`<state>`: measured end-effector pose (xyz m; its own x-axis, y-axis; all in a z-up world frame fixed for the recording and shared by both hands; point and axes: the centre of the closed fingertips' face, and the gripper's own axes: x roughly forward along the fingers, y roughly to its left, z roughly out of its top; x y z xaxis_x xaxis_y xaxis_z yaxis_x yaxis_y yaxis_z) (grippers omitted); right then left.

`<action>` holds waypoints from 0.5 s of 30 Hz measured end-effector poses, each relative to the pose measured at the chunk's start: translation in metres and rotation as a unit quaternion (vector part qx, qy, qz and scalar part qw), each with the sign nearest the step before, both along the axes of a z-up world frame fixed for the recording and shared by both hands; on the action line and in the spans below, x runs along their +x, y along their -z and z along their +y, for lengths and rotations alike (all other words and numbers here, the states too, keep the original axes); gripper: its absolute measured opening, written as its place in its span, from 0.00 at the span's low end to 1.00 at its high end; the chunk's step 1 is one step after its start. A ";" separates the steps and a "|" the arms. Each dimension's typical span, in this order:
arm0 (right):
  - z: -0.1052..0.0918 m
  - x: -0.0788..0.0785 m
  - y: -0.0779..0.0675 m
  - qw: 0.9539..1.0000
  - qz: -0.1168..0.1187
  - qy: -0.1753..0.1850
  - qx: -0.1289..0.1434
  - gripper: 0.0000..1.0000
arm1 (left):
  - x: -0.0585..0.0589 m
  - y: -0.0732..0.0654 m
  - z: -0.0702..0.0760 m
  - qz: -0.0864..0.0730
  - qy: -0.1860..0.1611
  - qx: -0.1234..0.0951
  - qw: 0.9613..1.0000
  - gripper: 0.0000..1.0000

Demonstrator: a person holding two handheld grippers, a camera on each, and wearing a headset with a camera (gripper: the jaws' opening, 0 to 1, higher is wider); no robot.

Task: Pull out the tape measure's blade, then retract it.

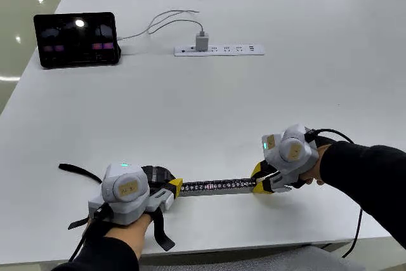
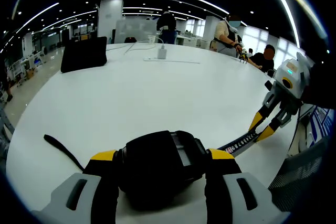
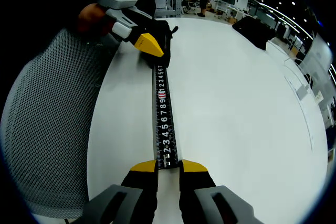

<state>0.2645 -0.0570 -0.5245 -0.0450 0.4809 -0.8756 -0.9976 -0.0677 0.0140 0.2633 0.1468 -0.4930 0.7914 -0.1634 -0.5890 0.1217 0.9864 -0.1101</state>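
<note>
Head view: the white counter point(image 1: 222, 112) carries every item. The right gripper view adds a grey mesh chair point(image 3: 47, 129) beside the near counter edge. A black tablet point(image 1: 77, 39) stands at the far left. A white power strip point(image 1: 219, 49) lies toward the far centre, with a charger point(image 1: 202, 41) plugged in and a cable point(image 1: 162, 22) looping toward the tablet. These items sit well apart from the work at the near edge.

The tape measure point(image 1: 158, 176), a black case, rests at the near left, clamped between the jaws of the left tool point(image 1: 170, 191). Its blade point(image 1: 216, 186) lies flat on bare counter and runs to the right tool point(image 1: 258, 179), whose jaws are closed on the blade's end. The blade numerals read clearly in the right gripper view. A black strap point(image 1: 79, 171) trails left from the case.
</note>
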 end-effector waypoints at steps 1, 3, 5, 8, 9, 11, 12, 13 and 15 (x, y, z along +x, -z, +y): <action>0.000 0.000 0.000 1.000 0.000 0.000 0.000 0.12 | 0.000 0.000 0.000 0.000 0.000 0.000 1.000 0.62; 0.001 0.000 0.000 1.000 0.000 0.001 0.001 0.12 | 0.000 0.000 0.000 0.000 0.000 0.000 1.000 0.62; 0.002 0.000 0.000 1.000 0.001 0.004 0.003 0.12 | 0.000 0.000 0.000 0.000 0.000 0.000 1.000 0.62; 0.004 0.000 0.000 1.000 0.000 0.004 0.005 0.12 | 0.000 0.000 0.000 0.000 0.000 0.000 1.000 0.62; 0.005 0.000 0.001 1.000 0.000 0.003 0.006 0.12 | 0.000 0.000 0.000 0.000 0.000 0.000 1.000 0.62; 0.006 0.000 0.001 1.000 0.000 0.001 0.006 0.12 | 0.000 -0.001 0.000 0.000 0.000 0.000 1.000 0.62; 0.006 0.000 0.001 1.000 0.000 0.000 0.005 0.12 | 0.000 -0.001 0.000 0.000 0.000 0.000 1.000 0.62; 0.006 0.000 0.001 1.000 -0.001 -0.003 0.005 0.12 | 0.000 -0.001 0.000 0.000 0.000 0.000 1.000 0.62; 0.007 0.000 0.001 1.000 -0.002 -0.005 0.005 0.12 | 0.000 -0.001 0.000 0.000 0.000 0.000 1.000 0.62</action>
<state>0.2642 -0.0498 -0.5254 -0.0468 0.4885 -0.8713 -0.9969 -0.0777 0.0100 0.2634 0.1467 -0.4924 0.7915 -0.1641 -0.5887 0.1223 0.9863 -0.1105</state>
